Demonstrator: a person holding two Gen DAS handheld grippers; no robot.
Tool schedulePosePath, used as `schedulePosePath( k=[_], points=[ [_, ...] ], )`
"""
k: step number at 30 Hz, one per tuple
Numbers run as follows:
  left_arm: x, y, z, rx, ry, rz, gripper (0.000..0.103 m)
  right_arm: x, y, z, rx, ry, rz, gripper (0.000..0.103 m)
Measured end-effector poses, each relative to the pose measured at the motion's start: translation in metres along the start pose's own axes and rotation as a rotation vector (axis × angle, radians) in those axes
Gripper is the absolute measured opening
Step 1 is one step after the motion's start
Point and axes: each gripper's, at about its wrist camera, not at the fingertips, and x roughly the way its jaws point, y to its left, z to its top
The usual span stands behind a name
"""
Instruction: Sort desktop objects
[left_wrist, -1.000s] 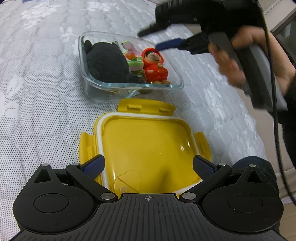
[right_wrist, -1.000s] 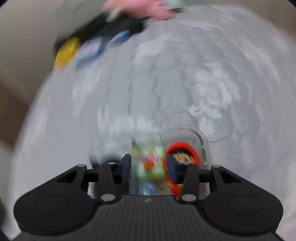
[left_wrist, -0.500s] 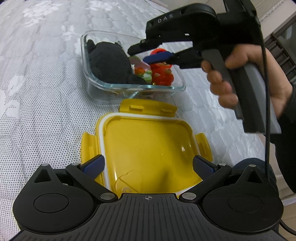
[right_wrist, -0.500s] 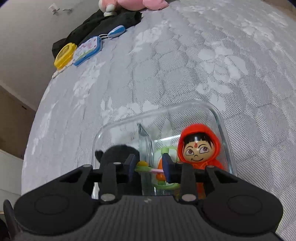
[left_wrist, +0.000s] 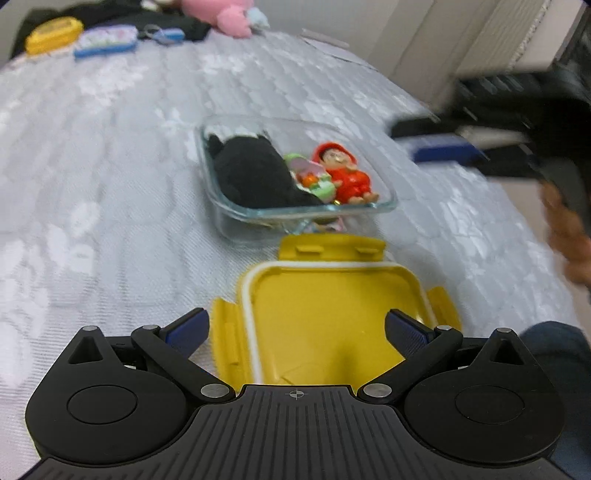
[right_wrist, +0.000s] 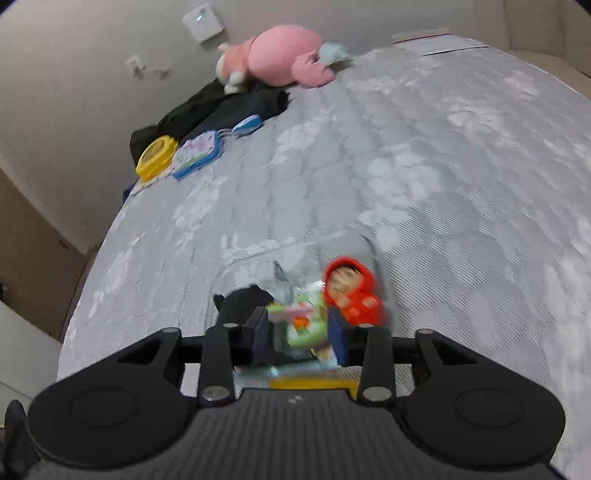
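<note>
Left wrist view showed a wide grey quilted mattress (left_wrist: 110, 166) with a pale flower pattern filling most of the scene. On it, near the middle, sat a clear glass dish (left_wrist: 384, 206), square with rounded corners. Inside the dish lay a black plush toy (left_wrist: 251, 173) on the left, a small green and pink toy (left_wrist: 314, 177) in the middle, and a little figure in a red hood (left_wrist: 343, 173) on the right, all touching one another. Just in front of the dish, touching or nearly touching its near wall, a yellow lid (left_wrist: 332, 314) lay upside down on the mattress, its clip flaps spread out.

The left gripper (left_wrist: 295, 332) hung low over the near part of the lid with its blue-padded tongs wide apart, one on either side of the lid, and nothing pressed between them.

To the right of the dish and above the mattress, the right gripper (left_wrist: 447, 151) appeared as a dark blur with a blue pad, held by a person's hand (left_wrist: 569, 236). From the right wrist view its tongs stood partly apart and were opening; the green and pink toy showed in the gap, but it lay down in the dish, and no pad pressed on it.

At the far edge of the mattress lay a pink plush animal (right_wrist: 280, 59), some black cloth (right_wrist: 221, 110), a yellow case (right_wrist: 157, 157) and a blue-edged case (right_wrist: 197, 155) side by side.
</note>
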Motion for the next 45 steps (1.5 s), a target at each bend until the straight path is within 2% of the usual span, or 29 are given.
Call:
schedulePosePath(
  k=[5, 10, 14, 17, 19, 23, 28, 33, 35, 45],
  points=[
    [-0.01, 0.003, -0.001, -0.033, -0.046, 0.103, 0.103, -0.009, -0.028, -0.044, 0.12, 0.031, 0.031, 0.045],
    [-0.019, -0.001, -0.004, -0.029, -0.066, 0.211, 0.103, -0.008, -0.049, -0.077, 0.164, 0.04, 0.025, 0.048],
    [-0.026, -0.014, -0.01, 0.008, -0.069, 0.263, 0.103, -0.01, -0.06, -0.087, 0.14, 0.01, -0.041, 0.054],
    [-0.026, -0.027, -0.014, 0.066, -0.07, 0.304, 0.103, -0.015, -0.059, -0.086, 0.063, -0.028, -0.153, 0.065],
    [-0.028, -0.035, -0.016, 0.097, -0.066, 0.33, 0.103, -0.014, -0.058, -0.087, 0.022, -0.027, -0.206, 0.066],
    [-0.029, -0.042, -0.025, 0.101, -0.041, 0.289, 0.103, -0.01, -0.061, -0.089, 0.004, 0.016, -0.247, 0.066],
    [-0.027, -0.057, -0.033, 0.164, -0.027, 0.313, 0.103, -0.009, -0.061, -0.092, -0.005, 0.041, -0.24, 0.07],
    [-0.025, -0.062, -0.039, 0.185, -0.017, 0.328, 0.103, -0.005, -0.057, -0.095, -0.031, 0.072, -0.238, 0.071],
    [-0.025, -0.062, -0.039, 0.184, -0.015, 0.327, 0.103, -0.005, -0.056, -0.096, -0.033, 0.071, -0.235, 0.077],
    [-0.025, -0.055, -0.039, 0.139, -0.012, 0.303, 0.103, -0.005, -0.049, -0.099, -0.057, 0.071, -0.242, 0.078]
  ],
)
